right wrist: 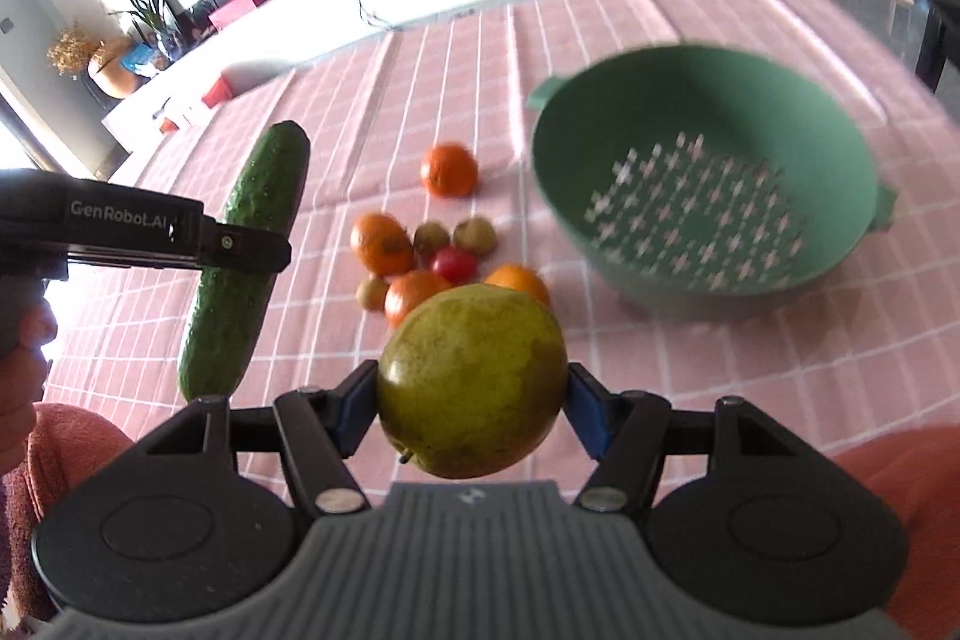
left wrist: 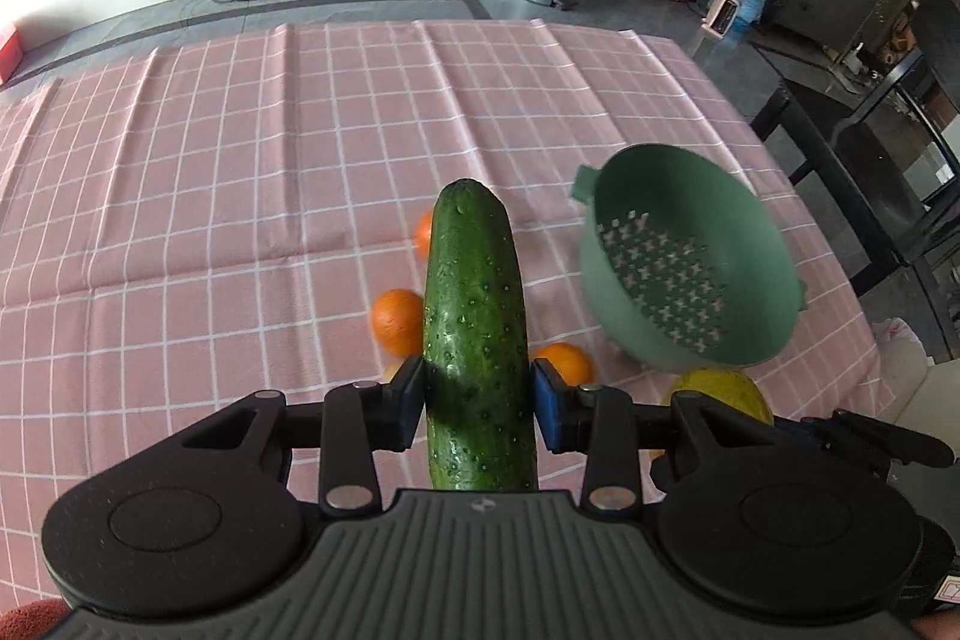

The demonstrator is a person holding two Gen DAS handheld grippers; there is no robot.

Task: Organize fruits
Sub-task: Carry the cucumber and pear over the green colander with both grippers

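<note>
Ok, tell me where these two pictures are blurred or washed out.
Right wrist view: green colander smeared by motion blur, window at far left blown out white, pear sharp. Left wrist view: cucumber crisp, oranges behind it slightly soft, straight table edges bowed by the fisheye.

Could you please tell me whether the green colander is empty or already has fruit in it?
Empty. The green colander shows only its bare perforated bottom in both views; nothing lies inside it.

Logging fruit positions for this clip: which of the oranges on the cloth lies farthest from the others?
The orange at the far end of the pile, lying alone on the cloth. The other three sit packed among the small fruits nearer the camera.
</note>
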